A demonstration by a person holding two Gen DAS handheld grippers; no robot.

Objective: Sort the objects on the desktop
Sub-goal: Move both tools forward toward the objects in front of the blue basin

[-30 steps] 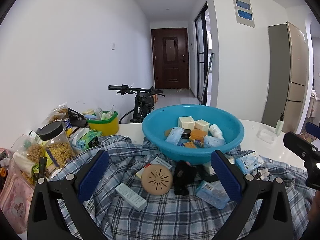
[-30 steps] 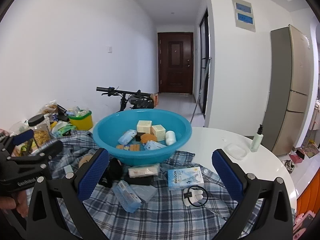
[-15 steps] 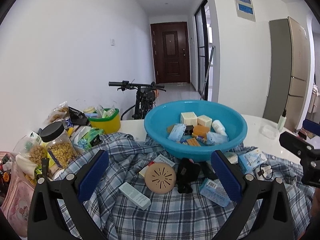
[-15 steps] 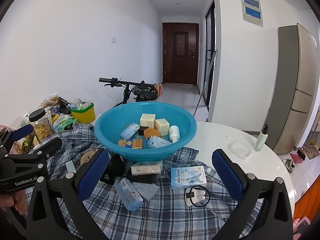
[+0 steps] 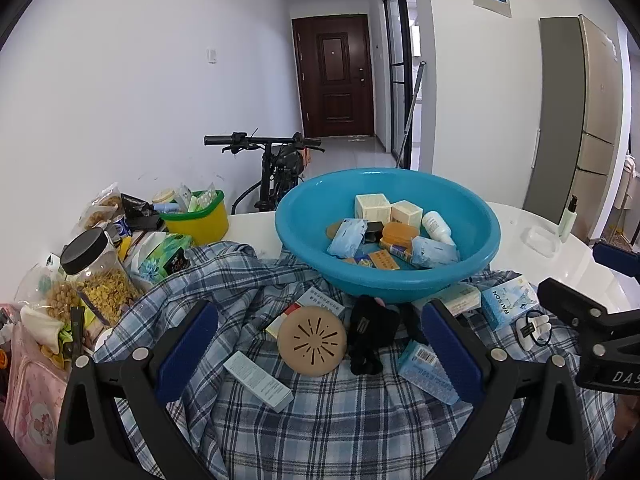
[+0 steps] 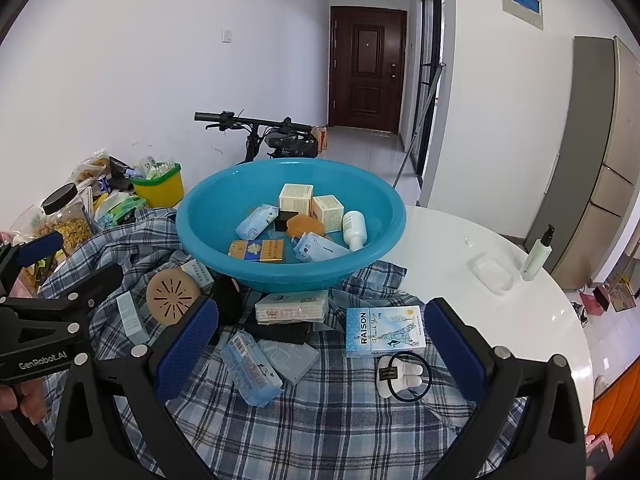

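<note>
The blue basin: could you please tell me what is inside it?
The blue basin holds two cream boxes, a white bottle, an orange case and packets; whatever lies beneath them is covered.

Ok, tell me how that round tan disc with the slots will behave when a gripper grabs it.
The round tan disc looks like rigid plastic, so it probably won't flex. It leans on a box over the rumpled plaid cloth, so a push may make it slide or drop flat. Stood on its rim, it could roll.
</note>
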